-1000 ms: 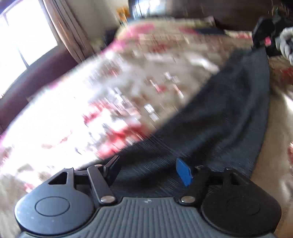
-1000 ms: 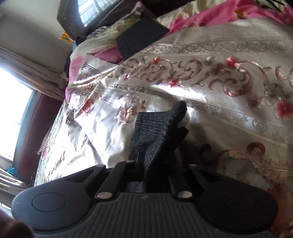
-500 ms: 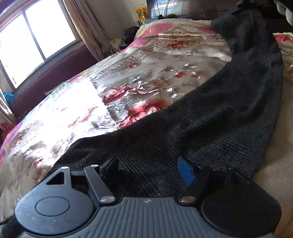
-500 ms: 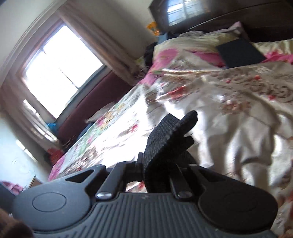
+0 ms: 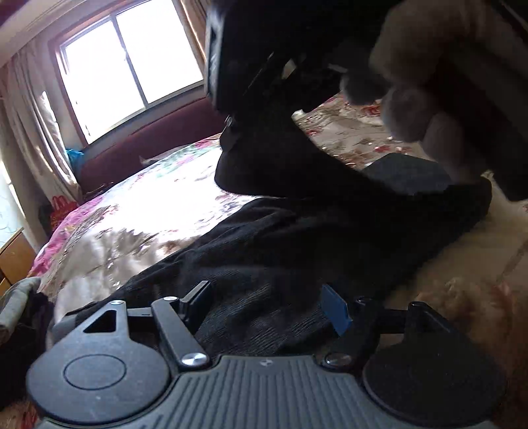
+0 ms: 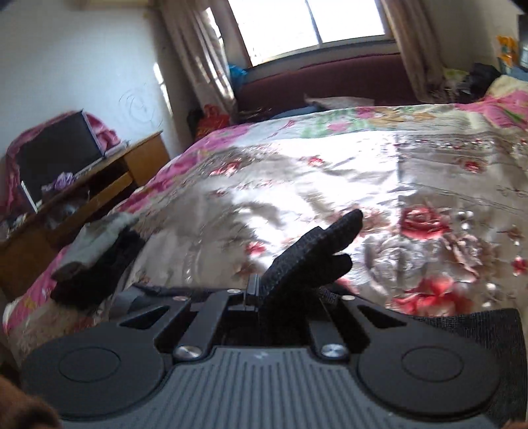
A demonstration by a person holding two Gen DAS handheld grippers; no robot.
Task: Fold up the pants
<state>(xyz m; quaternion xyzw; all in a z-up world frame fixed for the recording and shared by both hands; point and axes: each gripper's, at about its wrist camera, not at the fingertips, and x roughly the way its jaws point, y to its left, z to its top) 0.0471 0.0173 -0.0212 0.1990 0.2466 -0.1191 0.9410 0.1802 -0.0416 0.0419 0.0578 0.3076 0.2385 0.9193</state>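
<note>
The pants are looking like a dark, almost black knit with a fine ribbed weave, and they're lying in a rumpled heap on the flowery satin bedspread near the close edge of the bed. Part of the fabric is getting pulled up off the bed toward the far right, so it's draping in a long slope with soft creases.

The left claw is sitting wide apart right over the near part of the pants, one black finger and one blue-padded finger resting on the cloth without pinching anything.

The right claw is pinching tight on a folded bit of the pants, and that bit is sticking up and forward past the fingers like a little flap. From the left camera, that same claw and the person's hand are looming up top, blurry and in shadow.

Far off, the window is blasting light onto the shiny cover.
</note>
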